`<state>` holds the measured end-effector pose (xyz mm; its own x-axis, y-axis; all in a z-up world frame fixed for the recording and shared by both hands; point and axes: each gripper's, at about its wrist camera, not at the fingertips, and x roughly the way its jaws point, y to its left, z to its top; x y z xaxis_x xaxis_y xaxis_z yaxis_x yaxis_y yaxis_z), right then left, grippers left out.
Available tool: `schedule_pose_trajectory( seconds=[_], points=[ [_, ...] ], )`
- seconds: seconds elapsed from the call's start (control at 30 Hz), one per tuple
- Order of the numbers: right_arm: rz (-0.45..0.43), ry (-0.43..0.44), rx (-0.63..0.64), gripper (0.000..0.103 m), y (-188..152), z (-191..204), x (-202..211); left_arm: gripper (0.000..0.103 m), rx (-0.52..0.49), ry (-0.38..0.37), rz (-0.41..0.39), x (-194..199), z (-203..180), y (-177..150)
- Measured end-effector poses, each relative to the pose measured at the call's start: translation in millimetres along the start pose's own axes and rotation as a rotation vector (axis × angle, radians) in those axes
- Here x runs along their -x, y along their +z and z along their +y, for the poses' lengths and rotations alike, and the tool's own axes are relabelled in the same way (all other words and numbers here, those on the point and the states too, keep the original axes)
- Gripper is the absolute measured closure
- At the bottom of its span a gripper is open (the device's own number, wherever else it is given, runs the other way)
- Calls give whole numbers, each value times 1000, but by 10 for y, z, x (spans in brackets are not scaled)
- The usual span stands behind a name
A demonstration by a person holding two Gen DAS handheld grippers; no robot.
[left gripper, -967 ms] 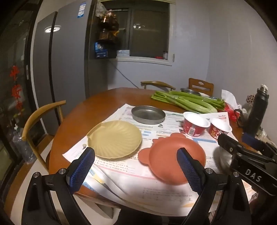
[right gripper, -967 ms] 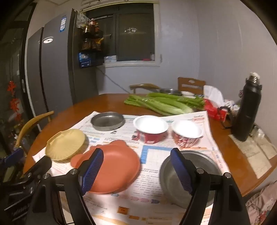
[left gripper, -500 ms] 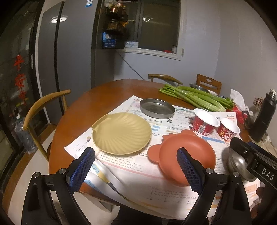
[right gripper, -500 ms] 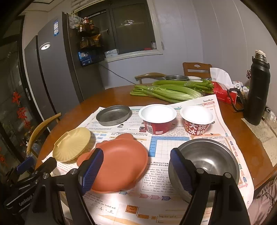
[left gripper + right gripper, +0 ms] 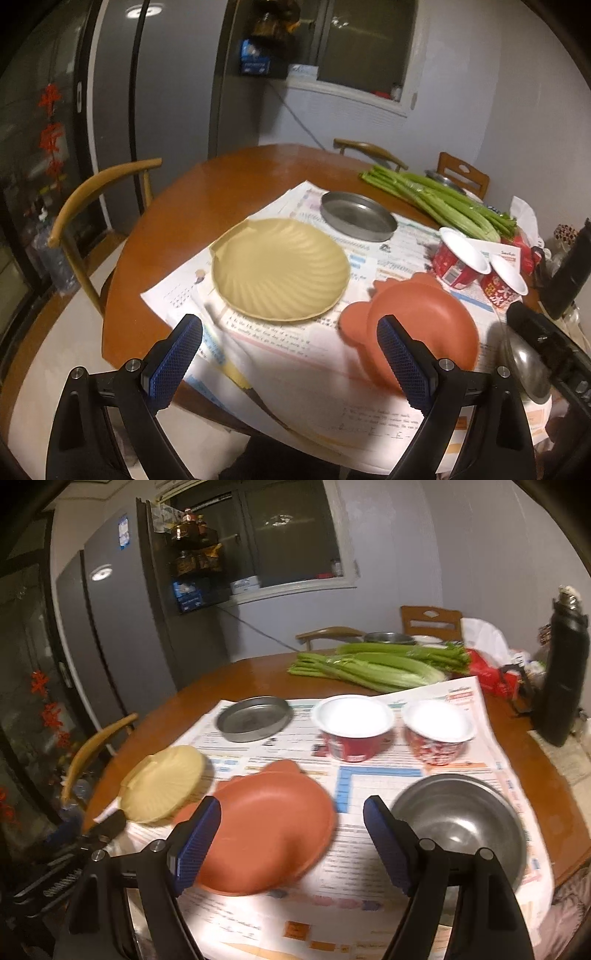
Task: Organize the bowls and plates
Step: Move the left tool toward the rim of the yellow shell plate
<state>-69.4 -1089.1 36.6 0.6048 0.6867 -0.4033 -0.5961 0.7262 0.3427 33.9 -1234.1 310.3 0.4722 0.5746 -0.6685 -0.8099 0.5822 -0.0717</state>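
On newspaper lie a tan shell-shaped plate (image 5: 280, 267) (image 5: 164, 788), an orange bear-eared plate (image 5: 421, 325) (image 5: 266, 823), a shallow metal dish (image 5: 356, 218) (image 5: 255, 718), a steel bowl (image 5: 461, 830) (image 5: 524, 365) and two red paper bowls (image 5: 352, 727) (image 5: 437, 734). My left gripper (image 5: 290, 363) is open and empty above the near table edge, in front of the tan plate. My right gripper (image 5: 291, 843) is open and empty, hovering between the orange plate and the steel bowl.
A round wooden table (image 5: 207, 192) carries celery (image 5: 373, 664), a black flask (image 5: 563, 672) and a red packet (image 5: 487, 672). Wooden chairs (image 5: 88, 206) stand around it. A grey fridge (image 5: 147, 92) is behind on the left.
Both grippers have moved forward and tilted down toward the table; the left now faces the tan plate more closely. No dish has moved.
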Motion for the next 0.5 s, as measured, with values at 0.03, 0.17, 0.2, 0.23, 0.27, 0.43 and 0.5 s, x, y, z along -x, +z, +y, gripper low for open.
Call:
schedule_pose_trajectory(
  seconds=[0.03,0.17,0.2,0.23,0.27,0.43,0.5],
  points=[
    [0,18,2,23,18,20,-5,7,6,16,4,83,-180,-27],
    [-43,44,20,23,80,93,-16,7,42,78,9,446,-1191,-64],
    [-70,51,28,23,95,130,-18,7,48,85,10,528,-1394,-40],
    [-76,52,38,23,113,158,-26,7,56,102,8,633,-1796,-14],
    [-70,54,44,23,133,192,-37,7,58,111,11,755,-1794,294],
    [19,44,114,23,201,358,-208,7,76,102,-36,777,-1687,924],
    [35,49,129,23,226,417,-270,7,84,51,-35,638,-1576,1243]
  ],
)
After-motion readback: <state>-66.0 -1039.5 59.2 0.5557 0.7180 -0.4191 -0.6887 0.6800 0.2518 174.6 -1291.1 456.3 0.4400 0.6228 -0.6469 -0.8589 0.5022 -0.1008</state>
